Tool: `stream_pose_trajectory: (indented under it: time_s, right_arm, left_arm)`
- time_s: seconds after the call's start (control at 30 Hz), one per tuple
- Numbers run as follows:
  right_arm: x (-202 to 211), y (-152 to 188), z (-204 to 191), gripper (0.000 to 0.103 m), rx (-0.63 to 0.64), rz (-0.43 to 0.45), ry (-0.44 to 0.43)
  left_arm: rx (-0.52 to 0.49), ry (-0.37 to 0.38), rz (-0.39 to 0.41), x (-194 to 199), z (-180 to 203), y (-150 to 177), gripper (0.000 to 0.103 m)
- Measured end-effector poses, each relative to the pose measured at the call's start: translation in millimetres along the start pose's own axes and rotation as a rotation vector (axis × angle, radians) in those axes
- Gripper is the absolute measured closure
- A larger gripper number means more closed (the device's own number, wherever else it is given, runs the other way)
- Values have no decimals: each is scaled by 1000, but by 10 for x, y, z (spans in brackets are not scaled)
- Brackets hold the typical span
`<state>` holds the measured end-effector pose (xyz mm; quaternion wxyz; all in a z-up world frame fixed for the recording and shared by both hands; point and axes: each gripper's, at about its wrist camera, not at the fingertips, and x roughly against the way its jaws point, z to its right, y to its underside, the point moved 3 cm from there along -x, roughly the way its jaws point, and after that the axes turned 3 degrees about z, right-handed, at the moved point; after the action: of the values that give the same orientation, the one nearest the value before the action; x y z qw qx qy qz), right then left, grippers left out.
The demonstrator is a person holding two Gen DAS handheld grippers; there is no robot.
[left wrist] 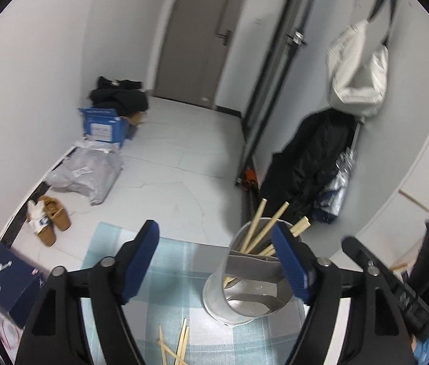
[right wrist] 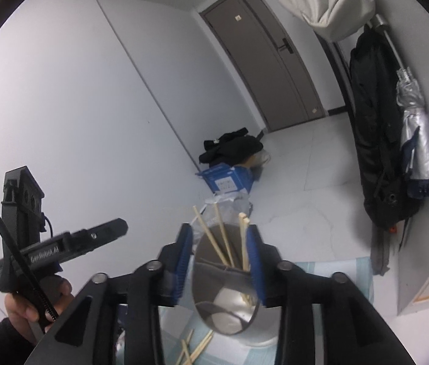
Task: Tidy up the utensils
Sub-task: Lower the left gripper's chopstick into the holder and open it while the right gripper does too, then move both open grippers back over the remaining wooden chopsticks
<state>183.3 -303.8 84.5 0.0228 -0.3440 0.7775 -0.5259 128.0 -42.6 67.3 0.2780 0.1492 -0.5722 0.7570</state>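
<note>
A shiny metal cup [left wrist: 244, 301] stands on a pale blue checked cloth [left wrist: 178, 276] and holds several wooden chopsticks [left wrist: 263, 228]. More chopsticks [left wrist: 178, 346] lie loose on the cloth in front of it. My left gripper [left wrist: 217, 261] is open wide with nothing between its blue pads [left wrist: 141, 261]; its right pad overlaps the cup's rim. In the right wrist view the cup [right wrist: 223, 304] and its chopsticks [right wrist: 220, 237] show between the parted pads of my right gripper [right wrist: 219, 261]; no grip shows. Loose chopsticks [right wrist: 196, 346] lie below. A hand [right wrist: 25, 307] holds the left gripper [right wrist: 62, 249].
On the floor beyond the table are brown shoes [left wrist: 51, 217], a dark blue shoebox [left wrist: 4, 276], grey bags [left wrist: 89, 173] and a blue box [left wrist: 105, 124]. A black coat [left wrist: 308, 158], a folded umbrella [right wrist: 418, 152] and a white bag [left wrist: 357, 70] hang at the right wall.
</note>
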Motion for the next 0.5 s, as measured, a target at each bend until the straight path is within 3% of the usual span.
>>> stream_pose_trajectory:
  time_s: [0.17, 0.5]
  right_arm:
    - [201, 122, -178, 61, 23, 14, 31]
    - [536, 332, -660, 35, 96, 45, 38]
  left_arm:
    - [18, -18, 27, 233, -45, 42, 21]
    - [18, -83, 143, 724, -177, 177, 2]
